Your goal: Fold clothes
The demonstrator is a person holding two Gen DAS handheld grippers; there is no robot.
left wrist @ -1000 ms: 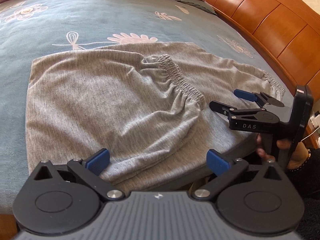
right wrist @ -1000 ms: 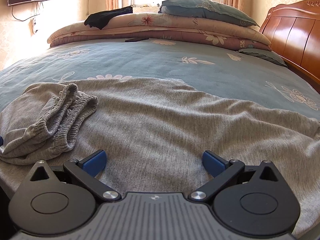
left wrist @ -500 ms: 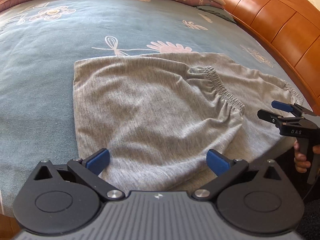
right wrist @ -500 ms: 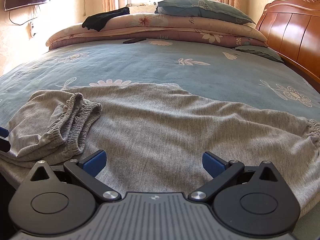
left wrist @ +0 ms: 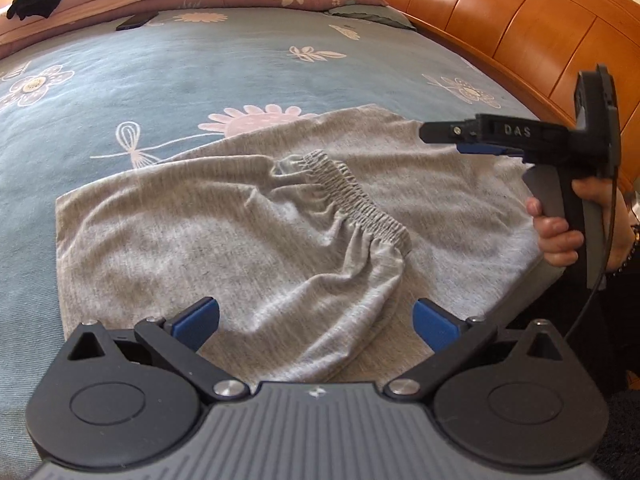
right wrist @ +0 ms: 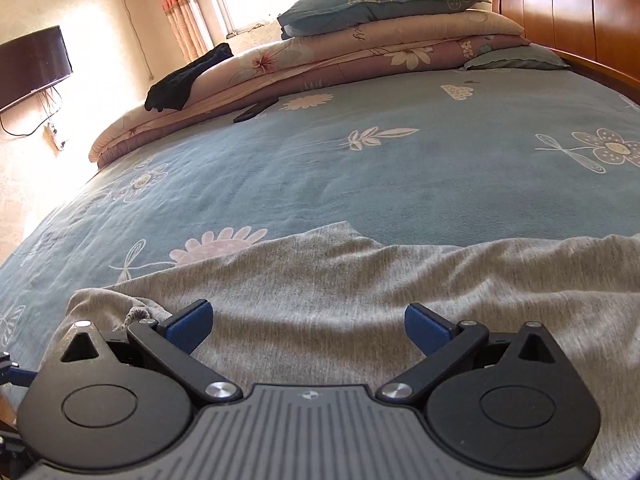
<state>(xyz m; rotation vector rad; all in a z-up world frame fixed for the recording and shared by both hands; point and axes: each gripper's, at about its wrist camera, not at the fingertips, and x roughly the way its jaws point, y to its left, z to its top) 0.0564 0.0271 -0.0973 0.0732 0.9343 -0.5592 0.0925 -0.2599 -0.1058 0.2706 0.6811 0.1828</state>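
Grey trousers (left wrist: 248, 240) lie spread on the blue flowered bedspread (left wrist: 200, 64) at the near edge of the bed, one part folded over so the elastic waistband (left wrist: 356, 204) runs diagonally across the middle of the trousers. Left gripper (left wrist: 316, 320) sits low over the near hem of the trousers, jaws wide open and empty. Right gripper (right wrist: 308, 324) hovers above the trousers' right portion, held by a hand (left wrist: 560, 232); jaws wide open, nothing held.

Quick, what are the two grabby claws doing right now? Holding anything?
Left gripper: open, holding nothing, over the grey trousers.
Right gripper: open, holding nothing, also over the trousers.
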